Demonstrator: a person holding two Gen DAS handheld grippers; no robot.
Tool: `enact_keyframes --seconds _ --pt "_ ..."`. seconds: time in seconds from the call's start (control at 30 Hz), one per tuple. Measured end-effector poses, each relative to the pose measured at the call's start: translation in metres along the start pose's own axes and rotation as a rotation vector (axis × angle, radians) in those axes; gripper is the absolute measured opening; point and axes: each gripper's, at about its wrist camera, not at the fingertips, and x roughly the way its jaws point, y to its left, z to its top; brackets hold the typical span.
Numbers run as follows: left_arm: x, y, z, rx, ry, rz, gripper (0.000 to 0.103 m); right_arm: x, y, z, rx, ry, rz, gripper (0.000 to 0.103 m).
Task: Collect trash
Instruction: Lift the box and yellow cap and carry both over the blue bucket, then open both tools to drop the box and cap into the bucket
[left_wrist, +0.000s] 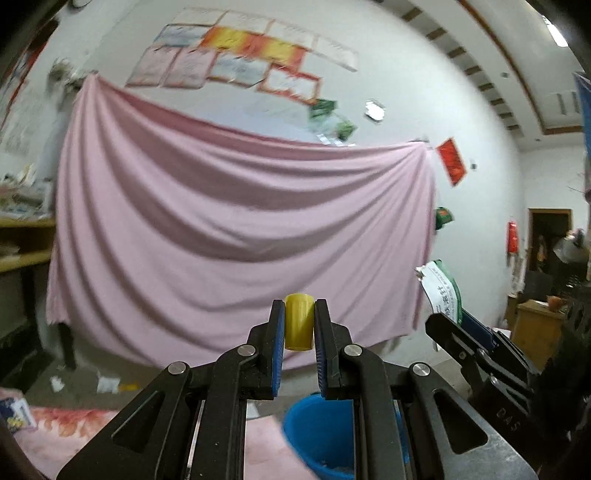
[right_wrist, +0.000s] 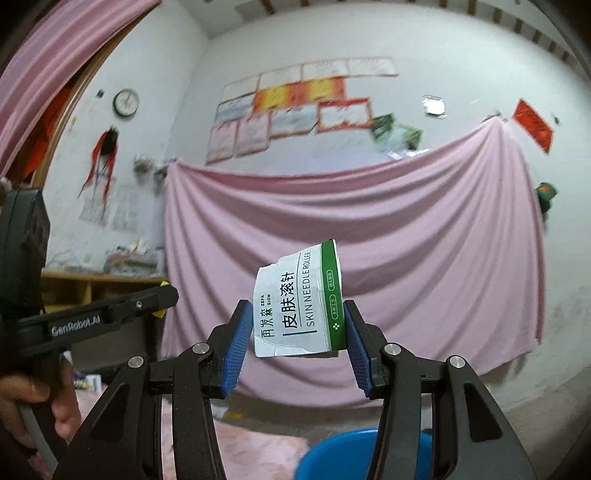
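Against the hanging pink sheet (left_wrist: 236, 206), both tools held level. Left gripper (left_wrist: 299, 325): jaws nearly closed, blue pads clamping a small yellow cylinder (left_wrist: 298, 321) upright. Right gripper (right_wrist: 295, 332): jaws partly open, gripping a torn white-and-green carton (right_wrist: 301, 306) by its edges. Blue bucket (left_wrist: 317, 432) sits low, beneath both grippers.
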Motion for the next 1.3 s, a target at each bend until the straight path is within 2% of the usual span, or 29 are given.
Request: enact_keyframes --seconds 0.3,0.53,0.87,1.13,1.3 --pt "0.019 -0.061 0.003 0.064 -0.028 -0.082 0.012 -0.034 -0.035 0.009 -0.016 -0.054 -0.101 0.047" --pt "0.048 -0.081 -0.009 0.067 0.033 -0.097 0.012 -0.035 -0.063 0.000 0.016 -0.011 -0.145 0.047" --pt "0.107 -0.080 -0.045 -0.024 0.300 -0.085 0.012 -0.001 -0.091 -0.038 0.104 0.256 -0.202 0.047" --pt "0.141 -0.067 -0.064 -0.108 0.448 -0.047 0.012 0.013 -0.107 -0.065 0.164 0.416 -0.214 0.047" --pt "0.152 -0.061 -0.075 -0.153 0.518 -0.042 0.012 0.016 -0.114 -0.077 0.170 0.482 -0.207 0.047"
